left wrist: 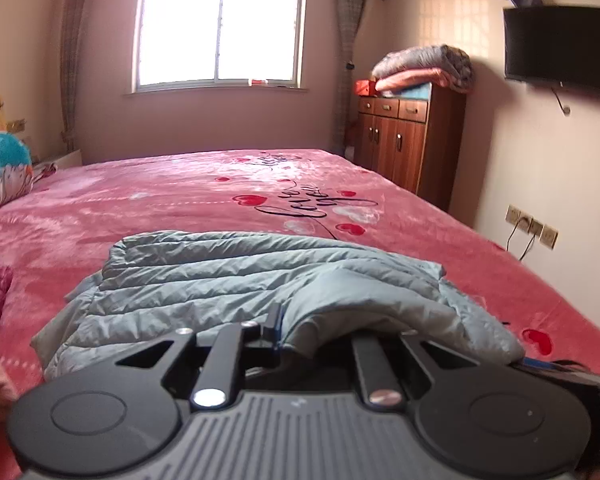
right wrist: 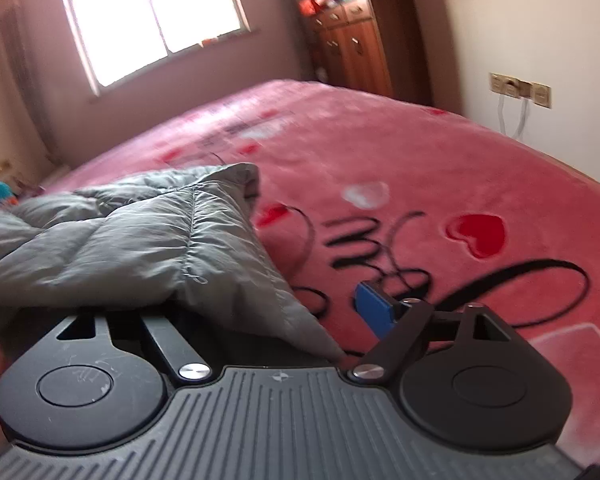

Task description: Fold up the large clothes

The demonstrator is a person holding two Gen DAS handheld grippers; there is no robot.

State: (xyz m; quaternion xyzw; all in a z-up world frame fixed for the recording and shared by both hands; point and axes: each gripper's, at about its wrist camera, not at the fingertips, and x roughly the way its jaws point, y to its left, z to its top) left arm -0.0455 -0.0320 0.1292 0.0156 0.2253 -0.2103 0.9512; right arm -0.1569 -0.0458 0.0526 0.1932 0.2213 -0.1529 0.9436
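Note:
A grey quilted down jacket (left wrist: pixel 240 280) lies partly folded on the pink bed (left wrist: pixel 180 196). In the left wrist view my left gripper (left wrist: pixel 296 332) sits at the jacket's near edge. One finger (left wrist: pixel 274 320) shows and the other is hidden under a fold of fabric, so the jaws stand wide with cloth draped between them. In the right wrist view the jacket (right wrist: pixel 140 236) lies over the left side of my right gripper (right wrist: pixel 268 320). Its blue-padded right finger (right wrist: pixel 374 310) is bare above the bedspread, and the left finger is hidden under the jacket.
A wooden cabinet (left wrist: pixel 404 144) with folded blankets (left wrist: pixel 424 68) on top stands past the bed's far right corner. A wall TV (left wrist: pixel 560 48) and wall sockets (left wrist: pixel 532 226) are on the right. A teal floral pillow (left wrist: pixel 0 172) lies at the left. A window (left wrist: pixel 220 24) is behind the bed.

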